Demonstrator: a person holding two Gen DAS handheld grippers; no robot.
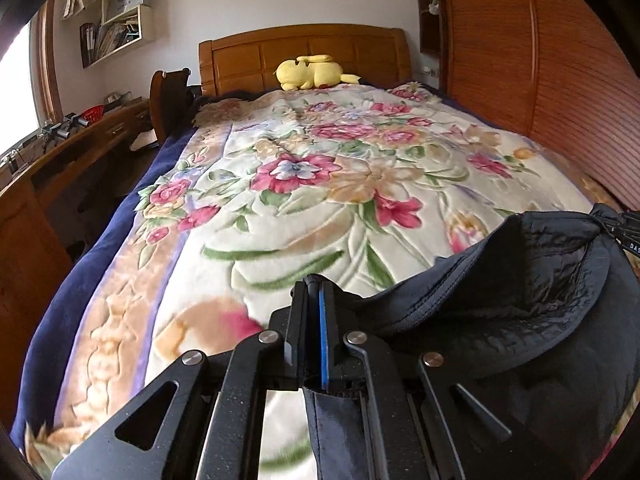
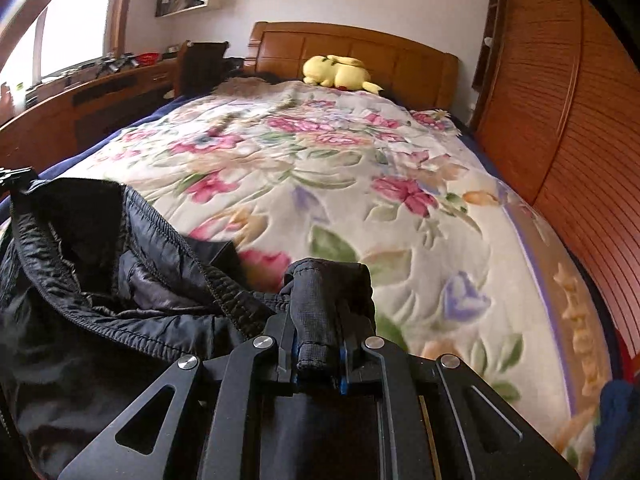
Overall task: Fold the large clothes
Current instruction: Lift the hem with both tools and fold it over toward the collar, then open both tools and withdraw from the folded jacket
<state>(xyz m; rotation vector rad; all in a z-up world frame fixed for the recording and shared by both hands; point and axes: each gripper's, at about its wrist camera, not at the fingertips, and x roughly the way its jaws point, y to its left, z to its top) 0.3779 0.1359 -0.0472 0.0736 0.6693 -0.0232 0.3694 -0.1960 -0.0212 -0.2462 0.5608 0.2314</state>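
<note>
A large black padded garment (image 1: 520, 300) hangs between my two grippers above the near end of the bed. My left gripper (image 1: 316, 292) is shut on one edge of the garment; the cloth runs down between its jaws. My right gripper (image 2: 320, 296) is shut on a thick bunched edge of the same garment (image 2: 100, 280), which bulges over the fingertips. The garment's opening with its elastic hem sags open between the two. The other gripper shows at each view's edge: the right one (image 1: 628, 228), the left one (image 2: 16, 178).
The bed carries a floral blanket (image 1: 320, 180) with a blue border. A yellow plush toy (image 1: 312, 72) lies at the wooden headboard (image 1: 304, 46). A wooden wardrobe (image 1: 540, 60) lines the right side. A desk (image 1: 80, 140) and chair (image 1: 168, 92) stand left of the bed.
</note>
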